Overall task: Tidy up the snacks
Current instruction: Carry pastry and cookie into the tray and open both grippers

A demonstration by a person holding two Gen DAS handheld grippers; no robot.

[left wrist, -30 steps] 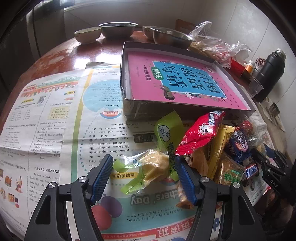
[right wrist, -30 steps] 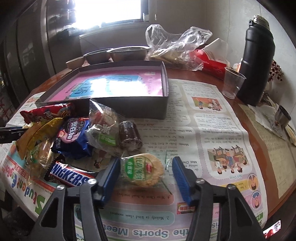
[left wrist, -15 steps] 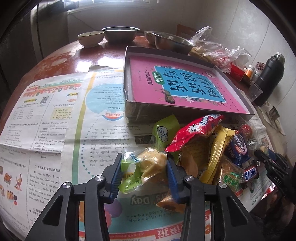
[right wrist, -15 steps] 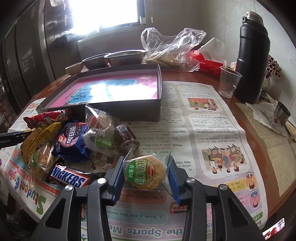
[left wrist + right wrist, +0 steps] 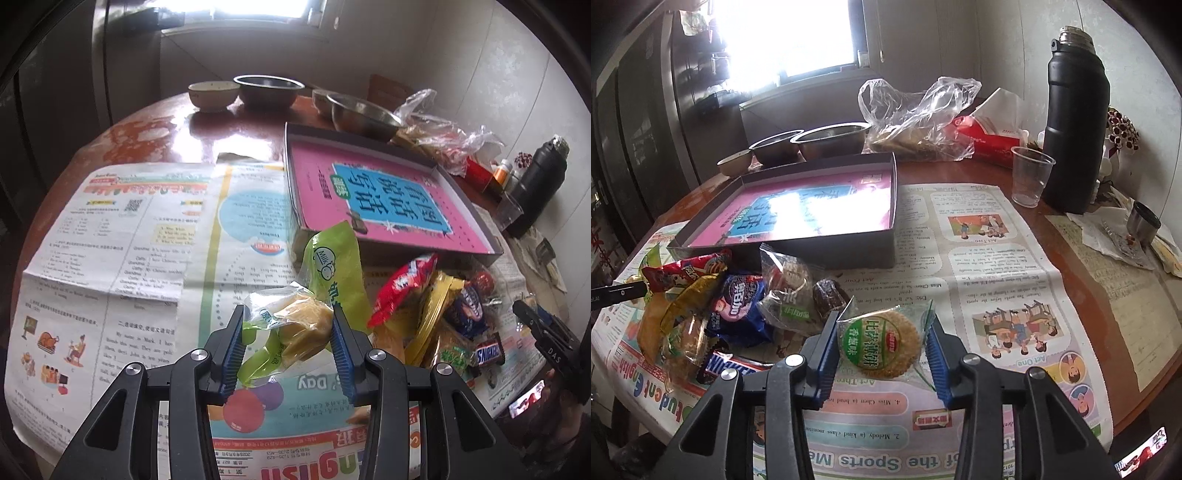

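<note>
My left gripper (image 5: 288,332) is shut on a yellow cake in a clear green-printed wrapper (image 5: 295,325), lifted a little off the newspaper. A green milk-candy packet (image 5: 334,258) stands just behind it. My right gripper (image 5: 882,345) is shut on a round cracker in a clear wrapper with a green label (image 5: 879,345). A pile of snacks (image 5: 443,314) lies in front of a shallow dark box lined with a pink and blue cover (image 5: 388,192), (image 5: 812,206). The pile holds a red packet (image 5: 687,269), a blue cookie pack (image 5: 738,299) and a Snickers bar (image 5: 489,352).
Newspaper (image 5: 129,240) covers the round wooden table. Metal and ceramic bowls (image 5: 267,88) stand at the back. A black flask (image 5: 1075,122), a clear plastic cup (image 5: 1030,175), a plastic bag (image 5: 916,114) and a small metal cup (image 5: 1143,221) are on the right.
Both grippers closed onto their snacks. The left one then rose with the yellow cake; the right one lifted the cracker slightly.
</note>
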